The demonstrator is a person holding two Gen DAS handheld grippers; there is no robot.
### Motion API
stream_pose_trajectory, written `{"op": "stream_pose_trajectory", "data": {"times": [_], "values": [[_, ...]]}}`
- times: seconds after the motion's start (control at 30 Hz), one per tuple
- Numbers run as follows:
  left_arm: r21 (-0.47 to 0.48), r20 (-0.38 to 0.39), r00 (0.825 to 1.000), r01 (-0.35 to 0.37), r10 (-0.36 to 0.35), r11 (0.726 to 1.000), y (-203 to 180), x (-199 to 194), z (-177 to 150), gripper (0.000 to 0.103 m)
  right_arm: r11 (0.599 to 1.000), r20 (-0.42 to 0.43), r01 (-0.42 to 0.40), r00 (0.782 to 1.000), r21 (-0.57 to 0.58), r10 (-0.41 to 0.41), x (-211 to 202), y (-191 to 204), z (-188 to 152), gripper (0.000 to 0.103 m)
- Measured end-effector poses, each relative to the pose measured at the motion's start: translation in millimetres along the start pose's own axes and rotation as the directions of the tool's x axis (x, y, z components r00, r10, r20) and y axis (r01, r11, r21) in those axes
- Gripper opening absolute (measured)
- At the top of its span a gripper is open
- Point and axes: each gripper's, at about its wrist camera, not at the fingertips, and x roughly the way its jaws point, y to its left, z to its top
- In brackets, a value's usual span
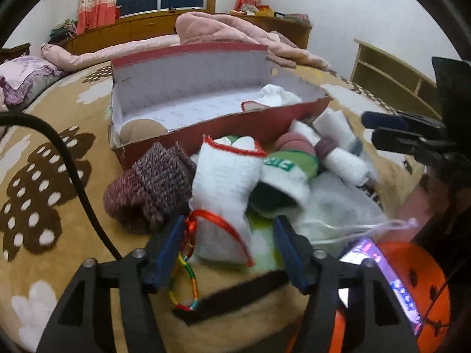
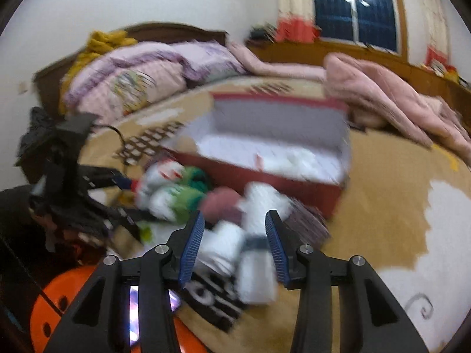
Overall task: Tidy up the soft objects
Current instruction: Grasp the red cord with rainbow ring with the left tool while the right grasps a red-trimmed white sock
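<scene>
Bed first — tan spread with brown flowers, filling both views. On it, at twelve o'clock from the left gripper, one red box, open, long axis running nine to three. Inside: one tan pad at the left end, white socks and a red-trimmed piece at the right; middle floor bare.

Heap of soft things just in front of the box, touching its near wall. Counted in the left view: one maroon knit roll at eleven o'clock, one white red-trimmed pouch dead ahead, one green-and-white sock at one, one pink roll beyond, about three white rolls at two. Right view too blurred for a firm count.

Left claw spread wide, pads clear of cloth. Pouch standing between them, long axis twelve to six, along the fingers; red ribbon and a striped ring hanging by the left pad. Nothing gripped there, by the look of it.

Right gripper partly open, straddling a white roll — contact with the pads not clear through the blur. Roll's long axis twelve to six too.

Left hand nearer the pouch, right nearer the white rolls. Likely next: closing on the pouch, then a carry straight up toward twelve, over the near wall.
</scene>
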Motion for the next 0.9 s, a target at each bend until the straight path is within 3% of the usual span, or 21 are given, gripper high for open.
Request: {"op": "stream_pose_trajectory", "data": {"times": [0.07, 0.17, 0.23, 0.27, 0.37, 0.47, 0.5, 0.53, 0.6, 0.7, 0.9], "values": [[0.006, 0.023, 1.000, 0.011, -0.011, 1.000, -4.2, -12.3, -2.6, 0.071, 0.998, 0.031, -0.054, 0.998, -0.028, 0.055, 1.3, 8.6, 4.2, 0.048], [0.053, 0.056, 0.997, -0.063, 0.060, 0.997, -6.6, -27.2, -10.1, 0.072, 0.992, 0.042, -0.109, 0.993, -0.058, 0.111, 14.4, 21.0, 9.5, 0.048], [0.045, 0.038, 0.996, -0.077, 0.075, 0.996, -1.6, -25.9, -15.2, 0.072, 0.989, 0.018, -0.134, 0.991, -0.058, 0.135, 28.5, 26.4, 13.8, 0.048], [0.032, 0.021, 0.997, -0.080, 0.080, 0.996, 2.7, -23.5, -17.3, 0.066, 0.987, 0.004, -0.148, 0.989, -0.060, 0.148, 35.1, 29.4, 15.9, 0.048], [-0.031, -0.045, 0.996, -0.079, 0.077, 0.996, 18.0, -14.8, -21.6, 0.026, 0.979, -0.019, -0.189, 0.982, -0.074, 0.188, 48.3, 40.0, 22.0, 0.048], [-0.075, -0.068, 0.997, -0.051, 0.046, 0.996, 27.0, -9.7, -24.1, 0.025, 0.974, -0.049, -0.211, 0.977, -0.077, 0.208, 62.3, 53.7, 31.1, 0.048], [-0.073, -0.067, 0.997, -0.051, 0.046, 0.996, 27.0, -10.9, -23.9, 0.017, 0.972, -0.058, -0.222, 0.974, -0.075, 0.218, 66.6, 57.1, 33.6, 0.048], [-0.079, -0.064, 0.997, -0.045, 0.040, 0.996, 27.4, -12.2, -22.9, 0.015, 0.971, -0.065, -0.230, 0.972, -0.071, 0.225, 71.7, 60.4, 36.4, 0.048], [-0.114, -0.039, 0.999, -0.004, -0.001, 0.993, 29.2, -18.6, -18.8, 0.009, 0.969, -0.077, -0.241, 0.969, -0.057, 0.237, 81.0, 64.6, 39.8, 0.048], [-0.111, 0.030, 0.999, 0.028, -0.025, 0.993, 26.0, -36.2, -9.2, 0.008, 0.966, -0.100, -0.260, 0.961, -0.002, 0.258, 97.2, 64.6, 44.9, 0.048], [-0.125, 0.168, 0.984, -0.043, 0.064, 0.991, 26.0, -57.5, 11.0, 0.006, 0.974, -0.185, -0.225, 0.957, 0.007, 0.223, 125.2, 67.6, 44.2, 0.024]]}}
